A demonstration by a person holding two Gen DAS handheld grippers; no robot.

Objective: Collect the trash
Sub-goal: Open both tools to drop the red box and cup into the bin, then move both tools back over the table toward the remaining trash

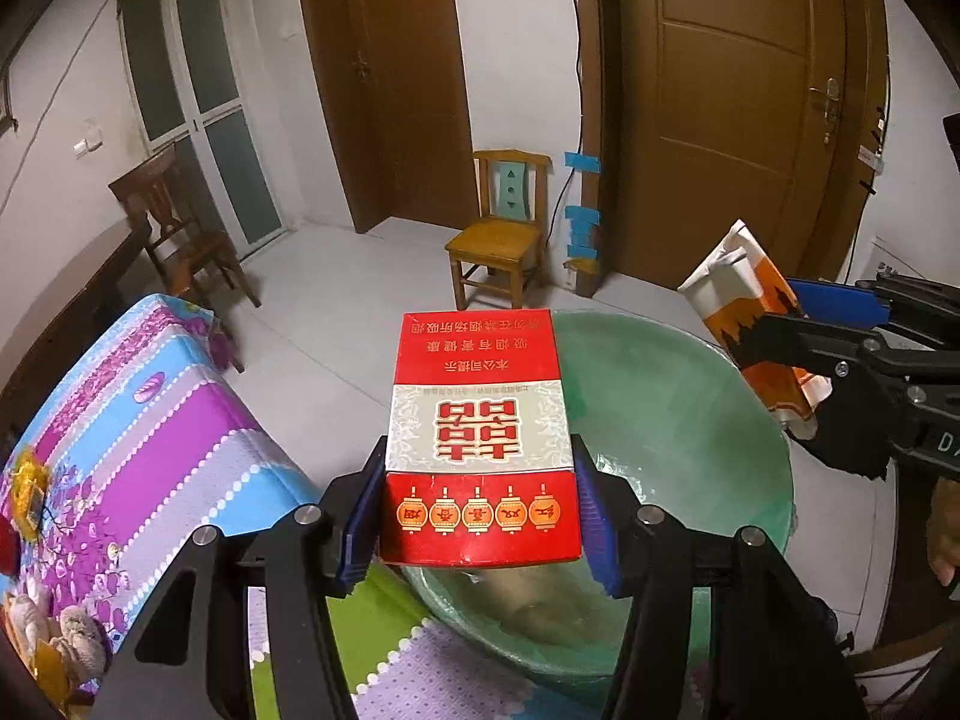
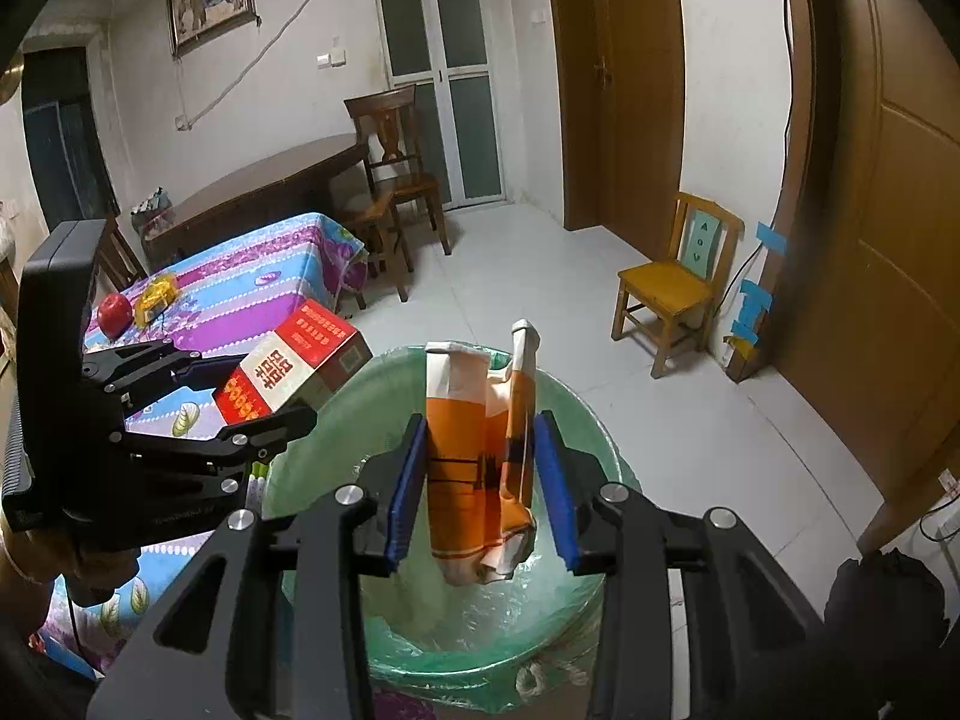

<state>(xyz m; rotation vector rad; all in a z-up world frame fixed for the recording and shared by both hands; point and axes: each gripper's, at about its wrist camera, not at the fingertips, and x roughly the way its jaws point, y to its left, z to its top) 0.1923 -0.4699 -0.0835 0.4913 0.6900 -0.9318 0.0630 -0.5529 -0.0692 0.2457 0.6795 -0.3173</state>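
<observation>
The left tongs (image 1: 480, 516) squeezed a red box (image 1: 480, 432), and the right tongs (image 2: 483, 480) squeezed a crumpled orange packet (image 2: 480, 468). Both were held over the green-lined trash bin (image 2: 576, 420) beside the counter (image 2: 240, 282), probably so they would drop inside.

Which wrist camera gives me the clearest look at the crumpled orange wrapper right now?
The right wrist view: the orange wrapper hangs centered between the right gripper pads, over the green-lined bin. The left wrist view shows it only at the side, small and partly hidden by the gripper fingers.
</observation>
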